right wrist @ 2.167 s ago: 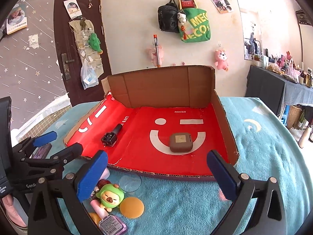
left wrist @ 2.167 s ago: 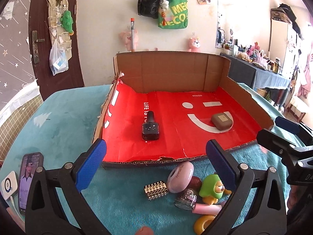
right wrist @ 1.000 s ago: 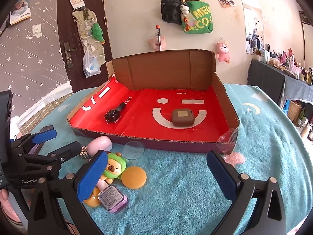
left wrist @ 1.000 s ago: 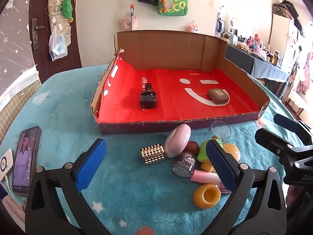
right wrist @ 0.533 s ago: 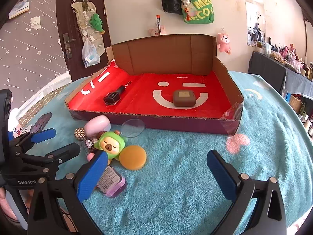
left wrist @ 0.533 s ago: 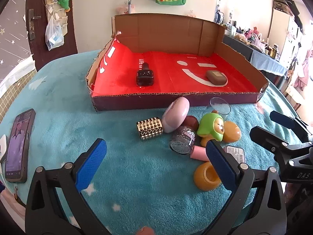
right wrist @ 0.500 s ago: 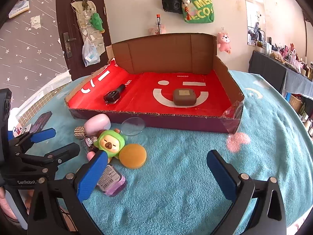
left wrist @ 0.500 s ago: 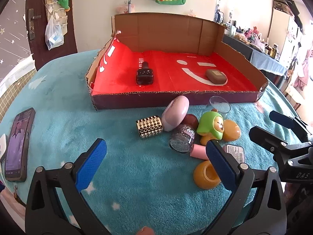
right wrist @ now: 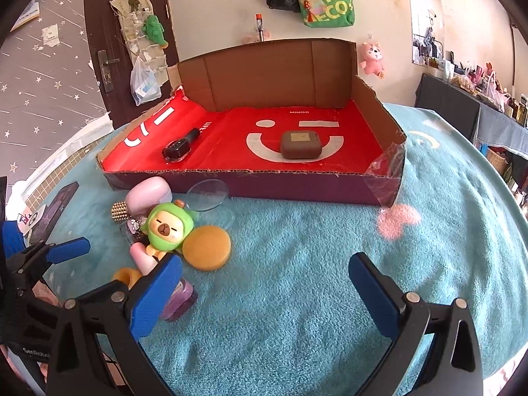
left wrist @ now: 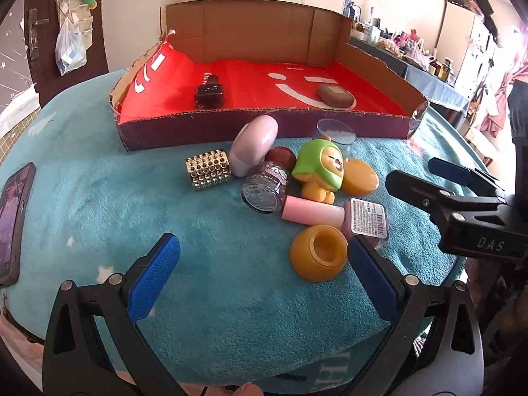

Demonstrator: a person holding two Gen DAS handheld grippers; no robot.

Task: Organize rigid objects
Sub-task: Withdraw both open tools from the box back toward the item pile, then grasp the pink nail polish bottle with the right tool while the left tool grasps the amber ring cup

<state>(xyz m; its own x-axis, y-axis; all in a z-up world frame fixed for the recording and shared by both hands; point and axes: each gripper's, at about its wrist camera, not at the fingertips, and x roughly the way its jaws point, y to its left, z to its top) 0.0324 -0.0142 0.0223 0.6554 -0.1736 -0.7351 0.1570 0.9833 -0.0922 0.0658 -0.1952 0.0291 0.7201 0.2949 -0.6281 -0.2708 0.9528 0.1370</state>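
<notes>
A shallow cardboard tray [left wrist: 264, 125] with a red lining is seen on a table covered by a teal fleece blanket [left wrist: 115, 204]. Inside the tray, a black bottle [left wrist: 209, 94] lies toward its left side and a brown rounded case [left wrist: 335, 96] toward its right, well apart from each other. Just in front of the tray's near wall, a cluster of small things is gathered on the blanket: a pale pink oval case [left wrist: 254, 145] leaning against that wall, a gold studded cylinder [left wrist: 208, 169] to its left, a clear round lid [left wrist: 336, 130], a green-hooded toy figure [left wrist: 320, 170], a flat orange disc [right wrist: 207, 247], a glittery jar [left wrist: 265, 187], a pink tube [left wrist: 312, 214], a labelled purple bottle [left wrist: 366, 219], and, farthest from the tray, an open orange pot [left wrist: 319, 256]. A phone [left wrist: 13, 217] lies far to the left of the tray, at the blanket's edge. The left gripper [left wrist: 262, 274] is held above the blanket in front of the cluster, its blue-padded jaws spread wide and gripping nothing. The right gripper [right wrist: 264, 288] is held in front of the tray's right half, likewise spread wide and empty, its left finger [right wrist: 155, 300] overlapping the purple bottle in the right wrist view.
</notes>
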